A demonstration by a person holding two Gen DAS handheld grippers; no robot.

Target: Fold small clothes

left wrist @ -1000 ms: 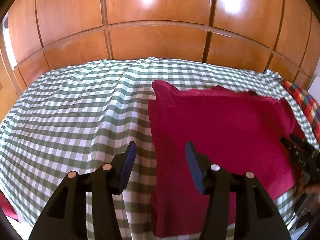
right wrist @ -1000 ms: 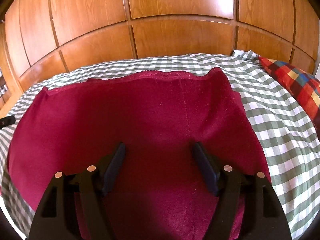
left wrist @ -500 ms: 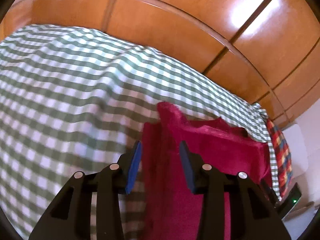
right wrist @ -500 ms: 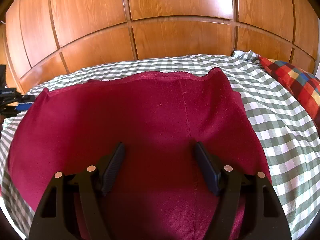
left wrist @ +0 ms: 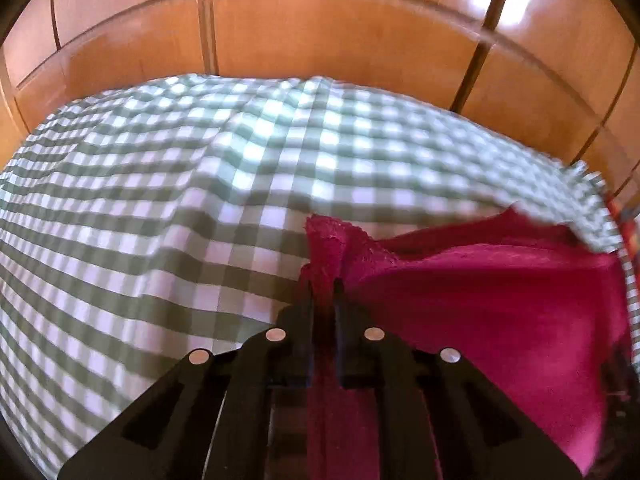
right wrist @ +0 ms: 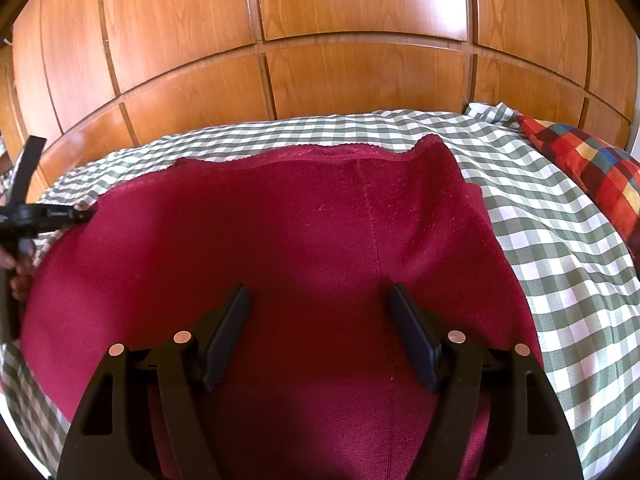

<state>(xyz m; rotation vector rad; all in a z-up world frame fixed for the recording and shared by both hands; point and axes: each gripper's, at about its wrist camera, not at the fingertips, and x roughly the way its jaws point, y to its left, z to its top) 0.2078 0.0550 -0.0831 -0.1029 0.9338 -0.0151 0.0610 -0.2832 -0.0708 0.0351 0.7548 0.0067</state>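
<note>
A crimson garment (right wrist: pixel 304 248) is lying spread on a green-and-white checked sheet (right wrist: pixel 552 216) that is covering the bed, with a wall of glossy wooden panels (right wrist: pixel 360 12) standing behind the far edge. The garment is sitting toward the right half of the sheet, its scalloped hem running along the far side, just short of the bed's far edge.

The left gripper (left wrist: pixel 323 288) is pinching the garment's left edge near its far corner — its jaws are pressed together with a fold of the crimson fabric bunched up between them and rising above the tips. From that pinch the cloth is stretching away to the right in a taut, slightly lifted sheet (left wrist: pixel 500 300). In the right wrist view the same gripper (right wrist: pixel 82 214) is showing at the garment's left edge, with the person's fingers (right wrist: pixel 20 276) wrapped around its handle.

The right gripper (right wrist: pixel 318 316) is hovering over the near middle of the garment, its jaws standing wide apart with nothing between them but the fabric below — whether the tips are touching the cloth is not clear.

A red, yellow and blue plaid pillow (right wrist: pixel 588 164) is resting at the far right corner of the bed.
</note>
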